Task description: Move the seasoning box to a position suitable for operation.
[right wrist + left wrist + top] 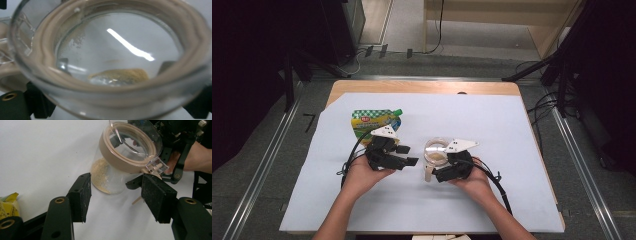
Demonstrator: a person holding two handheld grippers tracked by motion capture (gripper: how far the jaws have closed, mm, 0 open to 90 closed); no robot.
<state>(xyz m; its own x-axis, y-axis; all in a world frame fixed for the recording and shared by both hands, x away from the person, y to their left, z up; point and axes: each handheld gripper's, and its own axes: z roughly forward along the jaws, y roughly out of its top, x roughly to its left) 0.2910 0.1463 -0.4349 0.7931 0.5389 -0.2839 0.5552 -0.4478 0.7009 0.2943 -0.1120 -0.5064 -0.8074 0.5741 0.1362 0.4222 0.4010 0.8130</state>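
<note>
I pinch the jar (436, 152) in my right gripper (443, 172) so my left gripper (408, 155), half-open and empty at nine o'clock, can take its lid (128, 150).

We can make out only one printed mark: a small red oval logo with white lettering near the top of the green and yellow pouch (373, 123), which lies just beyond the left gripper (408, 155) in the high view. Its letters are too small and blurred for us to read. In the gripper views we find no lettering either.
</note>
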